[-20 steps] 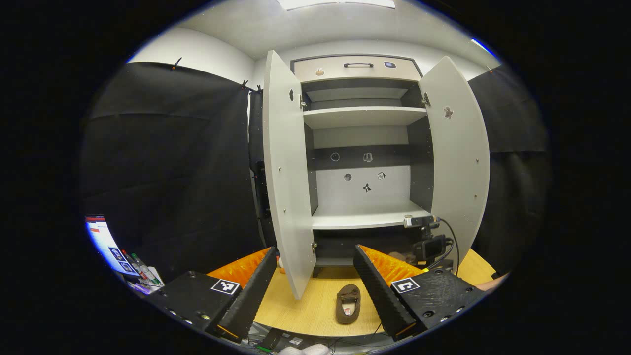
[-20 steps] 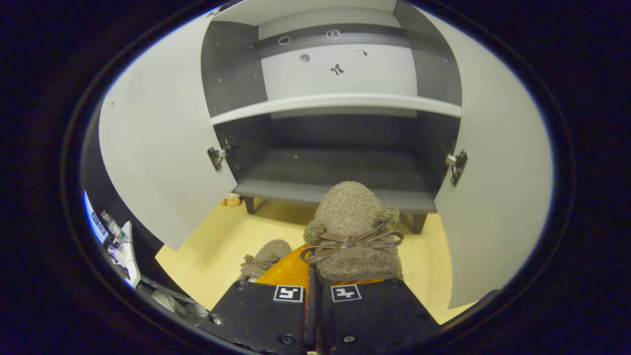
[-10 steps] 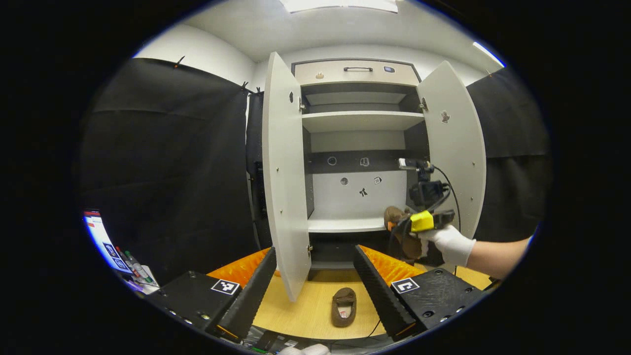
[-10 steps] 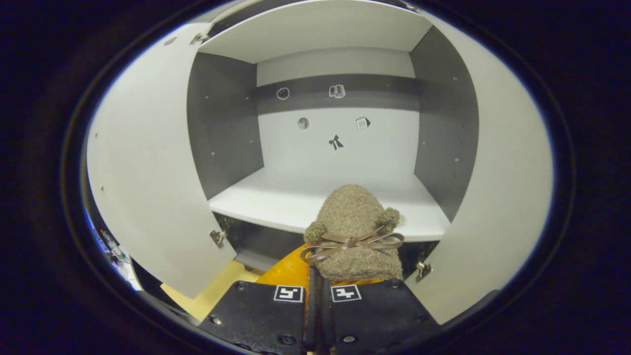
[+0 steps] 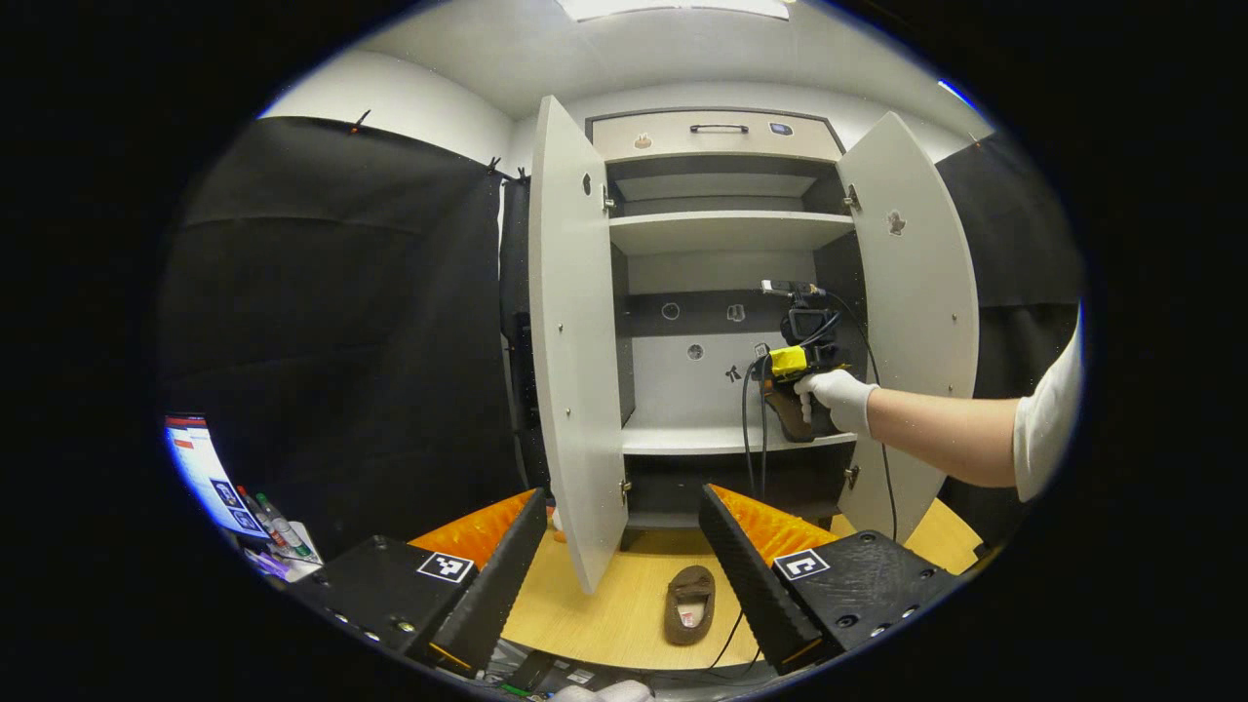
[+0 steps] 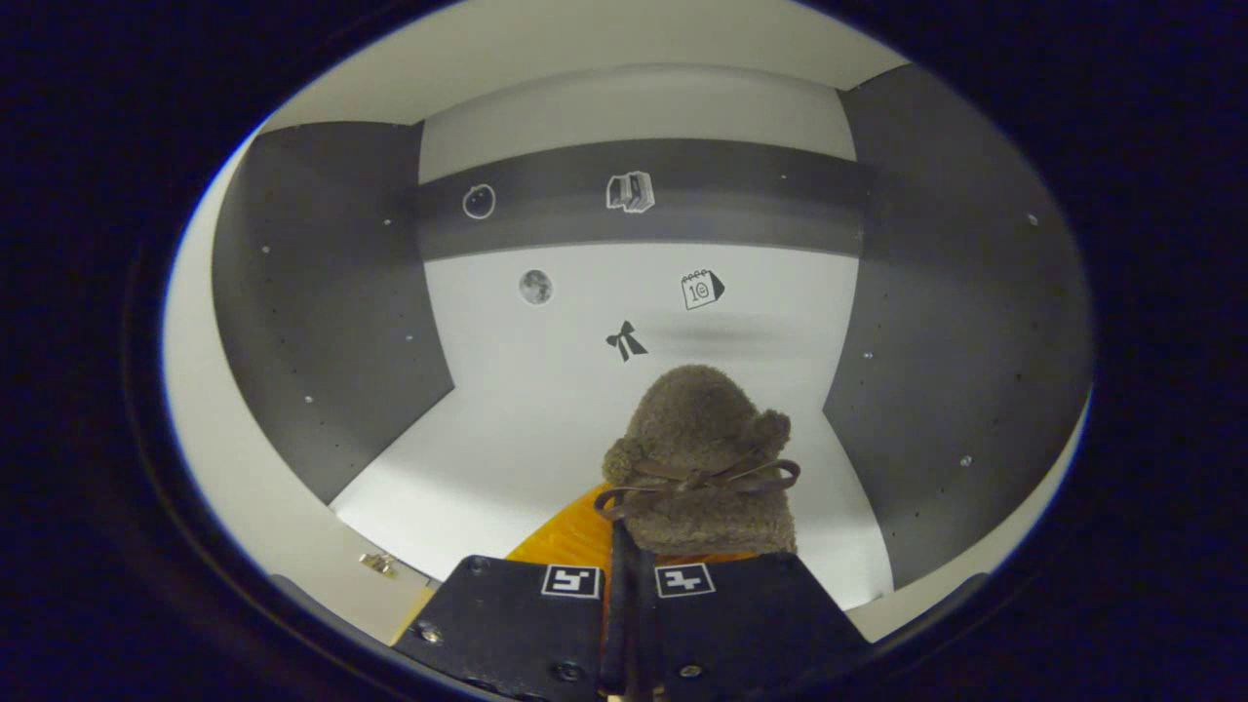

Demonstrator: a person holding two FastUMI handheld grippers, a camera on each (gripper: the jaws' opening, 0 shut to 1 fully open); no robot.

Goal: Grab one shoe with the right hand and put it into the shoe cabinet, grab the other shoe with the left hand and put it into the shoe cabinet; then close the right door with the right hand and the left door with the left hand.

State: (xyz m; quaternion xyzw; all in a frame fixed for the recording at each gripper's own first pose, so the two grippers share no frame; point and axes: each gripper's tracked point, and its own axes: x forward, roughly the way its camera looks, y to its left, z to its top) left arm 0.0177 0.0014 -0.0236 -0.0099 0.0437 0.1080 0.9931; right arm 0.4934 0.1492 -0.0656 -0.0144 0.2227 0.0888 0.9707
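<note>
Shoe (image 6: 697, 458) is hanging over the middle shelf (image 6: 507, 429) inside the cabinet (image 5: 717, 229), clenched in our right gripper (image 6: 624, 575). We're risking a tumble if released high. Left gripper (image 5: 624, 556) is gaping, idling above the second shoe (image 5: 688, 604) on the floor (image 5: 604, 614).

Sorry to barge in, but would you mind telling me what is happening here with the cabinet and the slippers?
A person is loading a shoe cabinet whose two doors stand open. The right gripper is shut on one fuzzy brown slipper and holds it inside the middle compartment, over the shelf. The other slipper lies on the floor in front of the cabinet, and the left gripper hangs open above it.
</note>
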